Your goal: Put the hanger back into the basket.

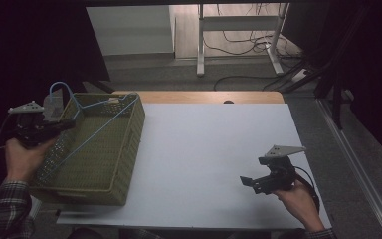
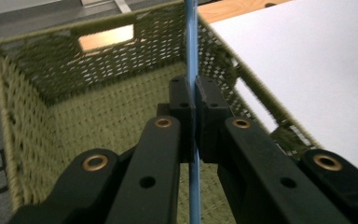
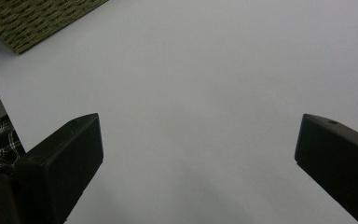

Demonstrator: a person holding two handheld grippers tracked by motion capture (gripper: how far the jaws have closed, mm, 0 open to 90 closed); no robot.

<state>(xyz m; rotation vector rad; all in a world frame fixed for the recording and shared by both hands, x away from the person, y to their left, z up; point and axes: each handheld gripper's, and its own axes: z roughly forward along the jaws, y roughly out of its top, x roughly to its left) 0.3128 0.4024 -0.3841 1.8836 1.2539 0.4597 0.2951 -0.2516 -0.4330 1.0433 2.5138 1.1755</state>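
My left gripper (image 2: 195,116) has its fingers clamped on the thin blue wire hanger (image 1: 92,124) lying across the woven olive basket (image 1: 124,164), right gripper (image 1: 251,183) fingers apart over the white desk (image 1: 209,149); the thin wire could twist out, or snag the weave.

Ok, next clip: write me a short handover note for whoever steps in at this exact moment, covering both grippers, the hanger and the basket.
Left gripper: shut on the blue hanger, gripping its wire near the hook, over the basket's left side.
Right gripper: open, holding nothing, above the bare white table at the right.
Green woven basket: at the table's left edge; the hanger lies slanted across its opening, hook sticking out past the far left corner.
Done: hanger gripped.
Left: probably either settling the hanger down into the basket or lifting it out; which one I cannot tell.
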